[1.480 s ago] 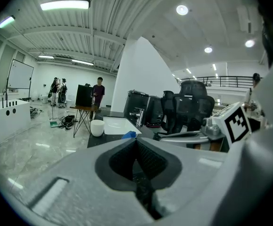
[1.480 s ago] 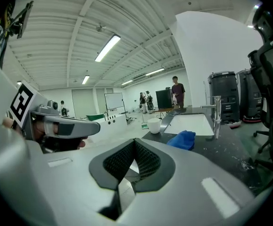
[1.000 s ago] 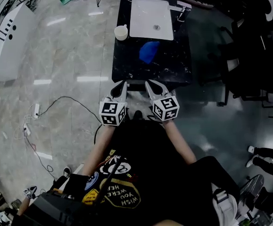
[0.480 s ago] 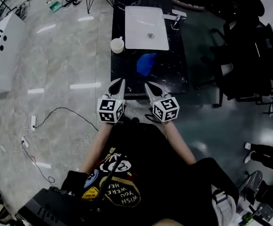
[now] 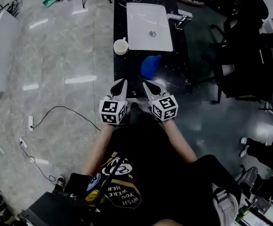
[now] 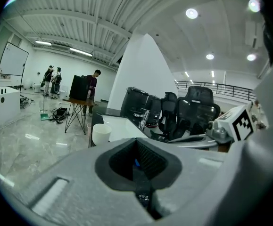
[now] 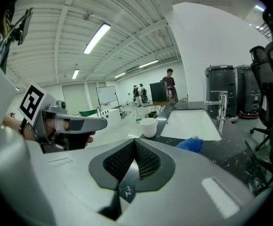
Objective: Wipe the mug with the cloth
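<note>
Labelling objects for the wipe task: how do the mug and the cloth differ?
Colour: the mug is white, the cloth blue. Pose: the mug stands upright, mouth up; the cloth lies crumpled in a heap. Place: the mug sits at the left edge of the counter, beside the sink; the cloth lies closer to the near edge, in front of the sink. Both rest on the black counter, apart from each other.

Black short-sleeved T-shirt [image 5: 145, 145]. Yellow-and-white print [image 5: 119, 192] with lettering on the front, a dark cable [image 5: 111, 171] across it. Left gripper [image 5: 123, 82] and right gripper [image 5: 145, 84]: pale grey shells, dark tapering jaws, black ribbed pads [image 7: 145, 161]. Left cube [image 5: 112, 112] and right cube [image 5: 165, 108]: white, with black square markers.
</note>
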`<state>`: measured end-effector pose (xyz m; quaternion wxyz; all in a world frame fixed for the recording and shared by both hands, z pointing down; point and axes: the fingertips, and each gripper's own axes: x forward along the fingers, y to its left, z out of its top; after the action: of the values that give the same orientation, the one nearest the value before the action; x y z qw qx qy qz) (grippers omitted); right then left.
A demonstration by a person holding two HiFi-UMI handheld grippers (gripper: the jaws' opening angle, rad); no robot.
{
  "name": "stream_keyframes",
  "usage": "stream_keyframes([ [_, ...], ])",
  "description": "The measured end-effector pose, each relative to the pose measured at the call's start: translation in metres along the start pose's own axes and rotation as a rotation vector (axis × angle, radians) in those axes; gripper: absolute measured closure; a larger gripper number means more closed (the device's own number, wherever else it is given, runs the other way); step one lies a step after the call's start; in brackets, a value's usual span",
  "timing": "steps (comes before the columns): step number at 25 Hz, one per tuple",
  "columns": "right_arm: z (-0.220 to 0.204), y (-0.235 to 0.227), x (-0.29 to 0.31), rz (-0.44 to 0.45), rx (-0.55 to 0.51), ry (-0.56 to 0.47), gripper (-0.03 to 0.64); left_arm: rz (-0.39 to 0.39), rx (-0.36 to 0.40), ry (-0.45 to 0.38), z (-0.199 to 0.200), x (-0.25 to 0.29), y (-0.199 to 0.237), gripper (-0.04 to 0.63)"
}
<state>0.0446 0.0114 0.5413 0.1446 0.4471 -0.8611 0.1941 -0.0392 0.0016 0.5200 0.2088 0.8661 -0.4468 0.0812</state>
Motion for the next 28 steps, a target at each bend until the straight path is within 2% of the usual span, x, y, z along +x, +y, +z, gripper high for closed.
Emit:
stream_keyframes([
  [3, -0.012, -0.007, 0.009, 0.014, -0.001, 0.032, 0.614, 0.004, -0.018, 0.024, -0.016, 0.011, 0.003, 0.594],
  [5, -0.017, -0.018, 0.016, 0.001, -0.062, 0.046, 0.614, 0.013, -0.02, 0.021, -0.021, 0.02, 0.007, 0.594],
  [8, -0.024, -0.044, 0.032, -0.045, -0.173, 0.069, 0.614, 0.029, -0.055, -0.03, -0.019, 0.032, 0.025, 0.594],
  [12, -0.034, -0.093, 0.05, -0.11, -0.125, 0.111, 0.603, 0.06, -0.037, -0.016, -0.016, 0.048, 0.046, 0.594],
  [16, -0.053, -0.128, 0.076, -0.148, -0.022, 0.173, 0.392, 0.104, -0.018, 0.011, -0.015, 0.063, 0.057, 0.594],
  [18, -0.061, -0.138, 0.087, -0.169, -0.018, 0.198, 0.359, 0.114, -0.019, 0.015, -0.015, 0.069, 0.057, 0.594],
  [20, -0.067, -0.143, 0.098, -0.178, -0.057, 0.236, 0.364, 0.121, 0.004, 0.02, -0.011, 0.074, 0.057, 0.594],
  [24, -0.082, -0.135, 0.11, -0.152, -0.134, 0.255, 0.463, 0.143, 0.019, 0.015, -0.005, 0.079, 0.062, 0.594],
  [26, -0.08, -0.13, 0.113, -0.114, -0.137, 0.254, 0.48, 0.156, 0.002, 0.008, -0.003, 0.081, 0.068, 0.594],
  [28, -0.065, -0.128, 0.119, -0.049, -0.096, 0.223, 0.486, 0.17, -0.014, 0.004, -0.001, 0.086, 0.079, 0.594],
])
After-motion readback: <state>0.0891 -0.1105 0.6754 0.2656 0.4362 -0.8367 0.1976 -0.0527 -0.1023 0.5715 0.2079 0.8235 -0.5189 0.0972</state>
